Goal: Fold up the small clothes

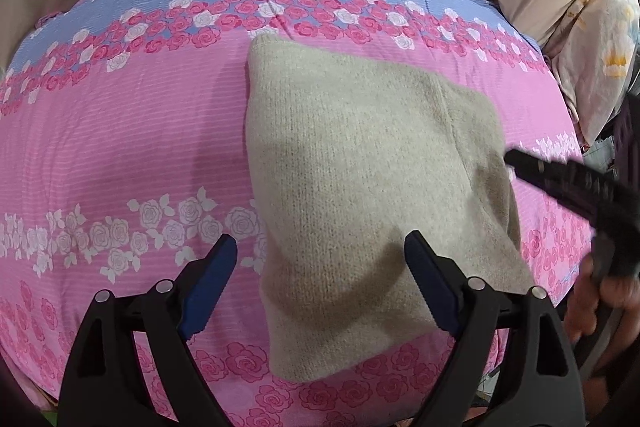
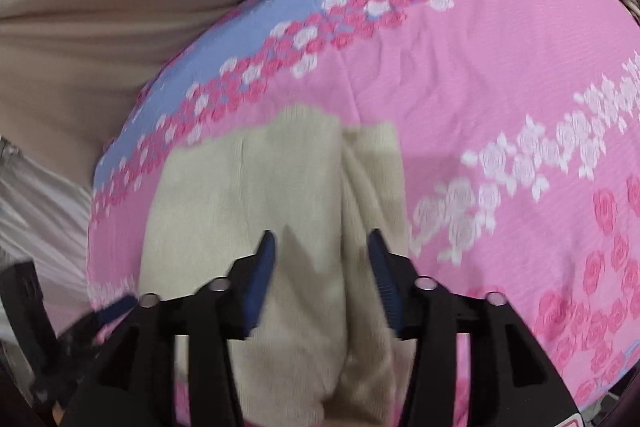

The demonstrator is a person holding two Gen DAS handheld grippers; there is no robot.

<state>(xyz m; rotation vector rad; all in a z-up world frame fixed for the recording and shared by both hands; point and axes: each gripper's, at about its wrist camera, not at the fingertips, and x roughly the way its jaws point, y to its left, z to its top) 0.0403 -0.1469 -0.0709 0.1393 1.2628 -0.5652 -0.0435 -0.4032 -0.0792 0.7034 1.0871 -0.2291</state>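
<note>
Beige knit garment [image 1: 360, 195] — folded, flat on pink rose bedspread [image 1: 120, 147] | left hand-held gripper [image 1: 320, 263] agape above its 6 o'clock edge, empty | right hand-held gripper [image 2: 320, 251] parted over knit — empty, blurred

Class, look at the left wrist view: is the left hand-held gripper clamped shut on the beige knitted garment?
No: the left hand-held gripper stands open above the beige knitted garment, holding nothing.

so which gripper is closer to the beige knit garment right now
Too close to call. The left gripper hovers open over the beige knit garment, straddling its near left edge; the right gripper hovers open over its folded middle.
</note>
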